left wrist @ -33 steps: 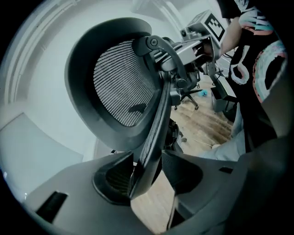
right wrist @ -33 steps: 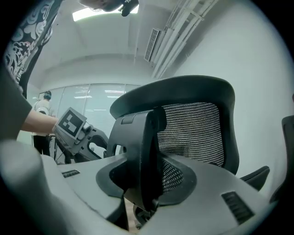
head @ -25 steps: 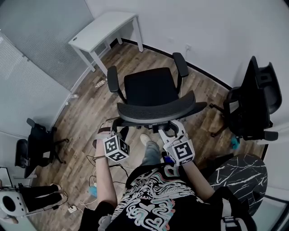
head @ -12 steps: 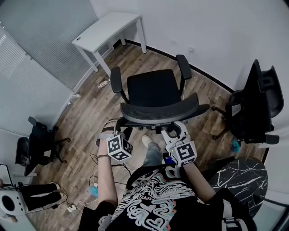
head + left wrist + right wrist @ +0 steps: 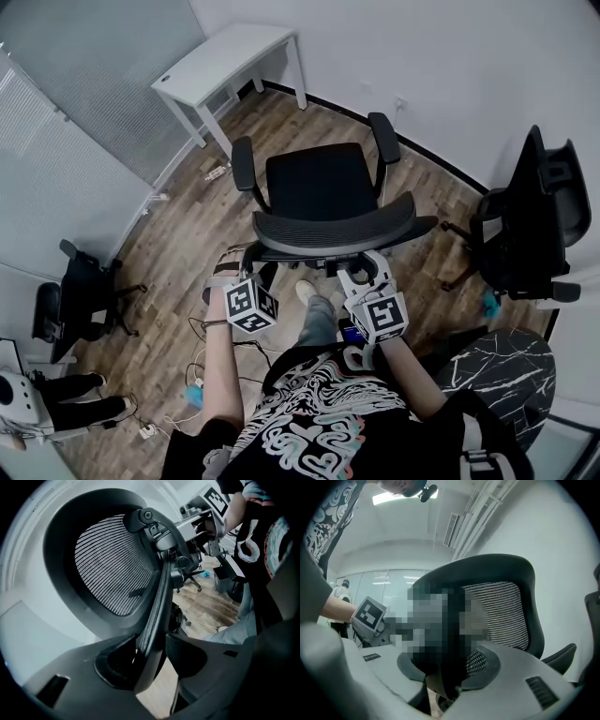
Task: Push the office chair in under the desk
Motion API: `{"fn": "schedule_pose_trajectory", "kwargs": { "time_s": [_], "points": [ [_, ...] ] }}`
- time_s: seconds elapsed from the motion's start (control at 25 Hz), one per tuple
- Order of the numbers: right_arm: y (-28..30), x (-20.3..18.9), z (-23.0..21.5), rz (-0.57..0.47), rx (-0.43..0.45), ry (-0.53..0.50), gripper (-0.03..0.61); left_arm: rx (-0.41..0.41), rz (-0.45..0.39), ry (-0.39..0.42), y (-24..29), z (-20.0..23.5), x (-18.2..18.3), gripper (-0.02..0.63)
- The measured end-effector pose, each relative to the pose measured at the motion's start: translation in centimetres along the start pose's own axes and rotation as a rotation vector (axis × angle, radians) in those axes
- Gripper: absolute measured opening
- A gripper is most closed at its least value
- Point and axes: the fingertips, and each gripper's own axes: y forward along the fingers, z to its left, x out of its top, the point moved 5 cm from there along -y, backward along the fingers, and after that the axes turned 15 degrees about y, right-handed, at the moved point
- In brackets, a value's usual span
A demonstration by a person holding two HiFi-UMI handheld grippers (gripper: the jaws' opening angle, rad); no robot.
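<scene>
Both grippers sit at the office chair (image 5: 319,187), one on each side of its backrest (image 5: 333,232), the natural handle for a push. The left gripper (image 5: 154,653) pinches the backrest's frame. The right gripper (image 5: 445,667) has just been opening its jaws, and they now stand spread with the frame loose between them. The desk (image 5: 220,58) stands well beyond the chair's seat, off to its left. The wood floor between looks open, with a second black chair (image 5: 539,216) well off to its right. I judge the lane free but angled.
</scene>
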Motion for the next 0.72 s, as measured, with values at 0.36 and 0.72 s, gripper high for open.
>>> {"fn": "schedule_pose_trajectory", "kwargs": {
  "time_s": [0.36,0.72],
  "points": [
    [0.4,0.2,-0.6,-0.003,0.003,0.007,0.141,0.018,-0.008,0.002,0.3,0.5,0.3,0.229],
    [1.2,0.3,-1.4,-0.003,0.011,0.015,0.147,0.023,-0.002,0.001,1.2,1.2,0.2,0.229]
  ]
}}
